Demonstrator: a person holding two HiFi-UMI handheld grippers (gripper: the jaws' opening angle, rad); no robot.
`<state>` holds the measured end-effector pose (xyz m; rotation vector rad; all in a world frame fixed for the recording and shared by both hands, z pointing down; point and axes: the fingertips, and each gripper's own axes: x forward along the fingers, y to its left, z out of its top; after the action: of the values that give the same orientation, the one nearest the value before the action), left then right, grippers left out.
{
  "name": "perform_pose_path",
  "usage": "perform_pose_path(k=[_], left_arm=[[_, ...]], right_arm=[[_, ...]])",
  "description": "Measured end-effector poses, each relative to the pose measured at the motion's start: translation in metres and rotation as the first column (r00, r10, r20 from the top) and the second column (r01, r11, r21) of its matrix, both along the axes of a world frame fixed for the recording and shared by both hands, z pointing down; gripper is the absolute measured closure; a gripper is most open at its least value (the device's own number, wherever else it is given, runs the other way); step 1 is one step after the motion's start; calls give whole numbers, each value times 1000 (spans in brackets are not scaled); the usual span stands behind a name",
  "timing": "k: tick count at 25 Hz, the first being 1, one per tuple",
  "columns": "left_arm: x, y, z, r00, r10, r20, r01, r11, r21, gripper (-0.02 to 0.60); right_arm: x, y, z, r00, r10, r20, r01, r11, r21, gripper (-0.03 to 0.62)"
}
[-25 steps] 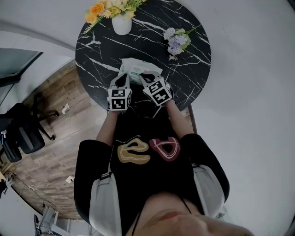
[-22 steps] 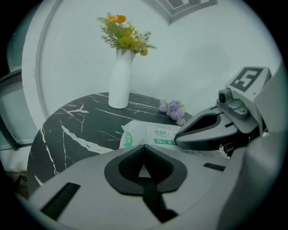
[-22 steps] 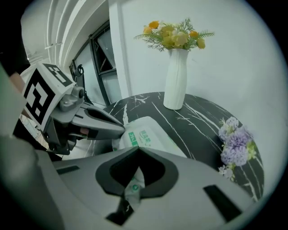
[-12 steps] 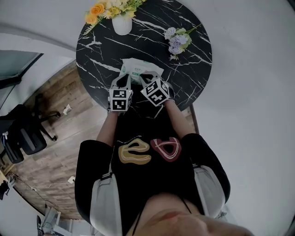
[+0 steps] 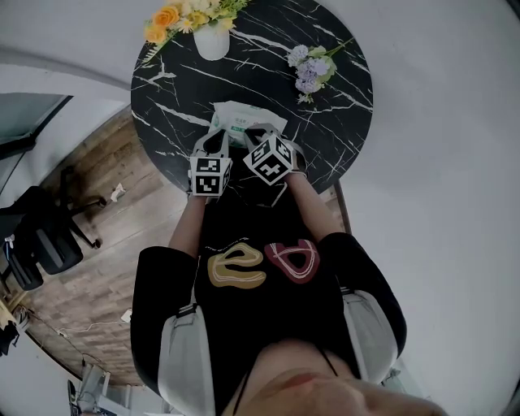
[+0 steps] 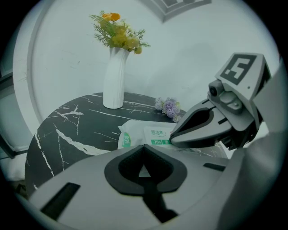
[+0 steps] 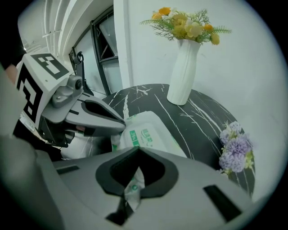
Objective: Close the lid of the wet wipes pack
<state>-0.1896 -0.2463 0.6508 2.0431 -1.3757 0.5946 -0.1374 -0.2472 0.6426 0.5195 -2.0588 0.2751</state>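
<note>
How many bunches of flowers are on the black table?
2. A yellow and orange bunch stands in the white vase at the far edge of the table; a purple bunch lies on it to the right. None seems hidden.

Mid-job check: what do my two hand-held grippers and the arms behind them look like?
The left hand-held gripper and right hand-held gripper are grey plastic with black jaw pads. Each carries a white cube printed with black square markers. The person wears a black top with sleeves ending above the forearms, plus pale grey straps.
</note>
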Motion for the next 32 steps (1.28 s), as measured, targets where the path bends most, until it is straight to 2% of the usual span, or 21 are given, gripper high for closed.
perform_pose_path(k=[5, 12, 17, 19, 25, 32], left_arm=[[0, 0, 0, 1000, -17, -10, 17, 1000, 0, 565], [0, 0, 1, 999, -39, 12, 39, 999, -1, 565], [-6, 0, -3, 995, -100, 20, 100, 995, 9, 563], [-8, 0, -10, 992, -127, 16, 126, 992, 27, 563], [1, 5, -39, 991, -130, -17, 131, 986, 107, 565], [5, 14, -95, 985, -164, -62, 174, 956, 235, 563]], right_arm=[[1, 0, 1, 1000, 17, 13, -17, 1000, -22, 583], [2, -1, 1, 998, 51, 38, -49, 998, -49, 583], [4, -1, -3, 992, 96, 87, -92, 994, -54, 582], [5, -2, -8, 988, 108, 112, -104, 994, -41, 582], [16, -6, -37, 961, 131, 242, -141, 990, 25, 582], [46, 2, -84, 919, 164, 358, -208, 974, 87, 582]])
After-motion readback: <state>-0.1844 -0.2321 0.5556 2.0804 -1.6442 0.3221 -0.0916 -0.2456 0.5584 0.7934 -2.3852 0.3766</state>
